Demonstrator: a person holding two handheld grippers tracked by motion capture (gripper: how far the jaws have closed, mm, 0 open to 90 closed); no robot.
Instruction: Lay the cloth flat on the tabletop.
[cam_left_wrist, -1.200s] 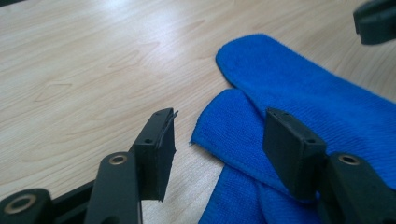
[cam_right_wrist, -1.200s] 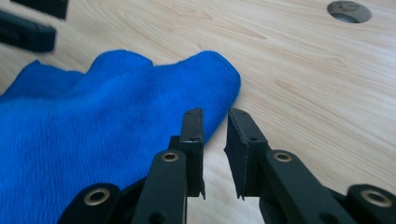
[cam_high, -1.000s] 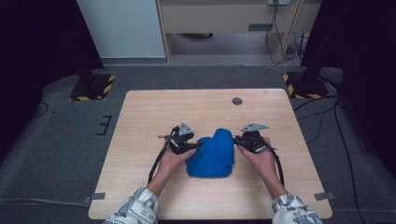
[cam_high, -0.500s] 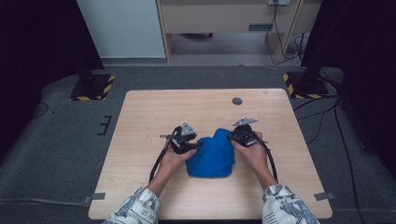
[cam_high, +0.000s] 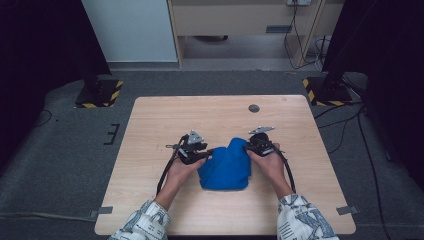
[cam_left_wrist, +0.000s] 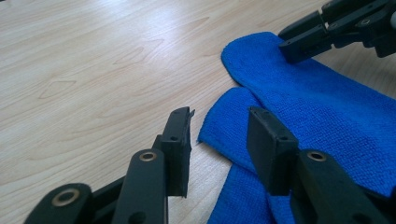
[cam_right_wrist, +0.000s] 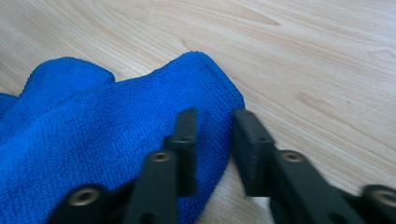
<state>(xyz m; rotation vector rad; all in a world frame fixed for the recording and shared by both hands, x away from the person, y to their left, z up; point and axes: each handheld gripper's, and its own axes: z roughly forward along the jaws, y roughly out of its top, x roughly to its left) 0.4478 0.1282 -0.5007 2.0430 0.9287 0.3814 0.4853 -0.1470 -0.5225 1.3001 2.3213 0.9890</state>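
A crumpled blue cloth (cam_high: 226, 167) lies in the middle of the wooden table (cam_high: 165, 120). My left gripper (cam_high: 209, 152) is at its left edge. In the left gripper view its jaws (cam_left_wrist: 219, 119) stand apart around a corner of the cloth (cam_left_wrist: 327, 112) and have just been closing; the pads do not press it. My right gripper (cam_high: 248, 145) is at the cloth's upper right edge. Its jaws (cam_right_wrist: 215, 116) have also just been closing: one lies over the cloth (cam_right_wrist: 93, 126), the other over bare wood, with the hem between them. The right gripper's jaws (cam_left_wrist: 306, 39) also show far off.
A small dark round spot (cam_high: 254, 108) marks the table's far side. Beyond the table stand a pale cabinet (cam_high: 130, 30) and two stands with yellow-black bases (cam_high: 100, 92) (cam_high: 325, 90). Grey floor surrounds the table.
My right hand has moved left, in toward the cloth's upper right edge. The left hand has stayed in place. The cloth keeps its shape.
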